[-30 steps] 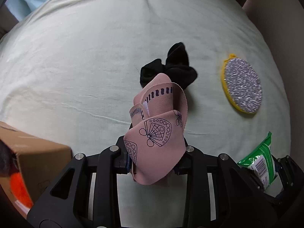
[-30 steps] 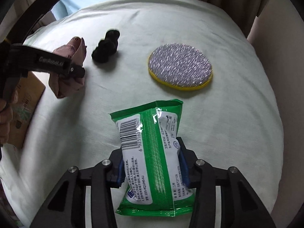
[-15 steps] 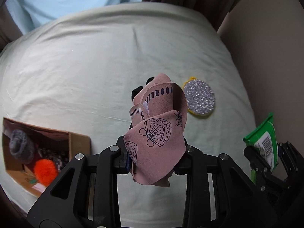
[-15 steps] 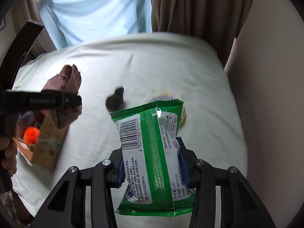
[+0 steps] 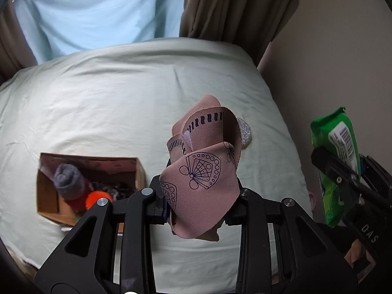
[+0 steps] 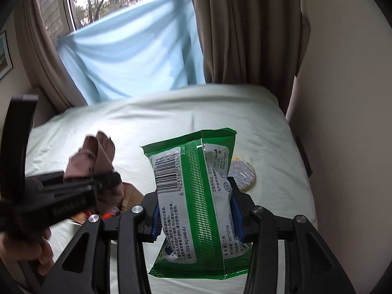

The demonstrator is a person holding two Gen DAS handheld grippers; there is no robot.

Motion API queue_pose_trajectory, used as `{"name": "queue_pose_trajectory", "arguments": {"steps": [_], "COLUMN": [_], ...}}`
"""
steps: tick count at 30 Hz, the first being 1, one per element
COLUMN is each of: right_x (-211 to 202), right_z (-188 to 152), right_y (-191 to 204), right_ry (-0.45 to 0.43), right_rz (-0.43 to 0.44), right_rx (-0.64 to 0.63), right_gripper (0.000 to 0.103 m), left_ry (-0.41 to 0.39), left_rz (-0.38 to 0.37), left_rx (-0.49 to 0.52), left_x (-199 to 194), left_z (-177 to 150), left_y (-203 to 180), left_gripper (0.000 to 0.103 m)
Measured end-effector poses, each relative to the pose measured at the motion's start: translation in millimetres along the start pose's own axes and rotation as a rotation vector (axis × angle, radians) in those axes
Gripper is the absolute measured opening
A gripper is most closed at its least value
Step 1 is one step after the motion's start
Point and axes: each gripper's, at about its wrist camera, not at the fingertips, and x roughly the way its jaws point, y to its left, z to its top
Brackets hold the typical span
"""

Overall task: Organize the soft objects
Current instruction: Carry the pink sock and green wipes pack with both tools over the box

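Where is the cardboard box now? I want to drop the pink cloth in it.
In the left wrist view the cardboard box sits on the bed, lower left of the pink cloth held in the left gripper.

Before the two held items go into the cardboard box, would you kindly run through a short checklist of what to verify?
1. Left gripper clamped on the pink cloth: ok.
2. Right gripper clamped on the green packet: ok.
3. Cardboard box open on top: ok.
4. Free space in the box: cannot tell; a grey sock and an orange ball already lie inside.
5. Either gripper positioned over the box: not ok; it sits off to the left in the left wrist view.
6. Round scrub pad left on the bed: not ok.
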Motion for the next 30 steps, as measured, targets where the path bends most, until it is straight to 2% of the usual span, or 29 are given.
{"name": "queue_pose_trajectory", "arguments": {"steps": [8,13,17,24,30], "right_x": [-37.9,-34.5,-16.2,29.2,68.2], "right_z": [12.5,11.1,12.1,12.7,2.5], "right_y": [72.5,121.8,159.4,220.4,250.6], "right_ry": [-0.057,-0.053,-0.038,0.022,0.092], "right_rz": [0.027,0.058,0.078,0.1,0.083], "right_rx": [0.0,-0.012,-0.01,-0.013,0.014], "right_gripper": [0.042,0.042,0.042,0.042,0.042], "left_ry": [-0.034,-0.041,-0.033,0.007,0.09], "left_rz": [-0.01,0.011,0.03,0.051,0.06], "left_rx": [-0.014,-0.042,-0.052,-0.099,-0.121], "left_x": [-72.2,-95.7,-105.6,-99.3,-62.7], "left_z": [-13.9,-21.1,-26.8,-33.8,-42.8], "left_y": [76.9,134.6,180.8,261.1,316.5], "left_gripper": [0.027,0.028,0.027,0.028,0.027]}}
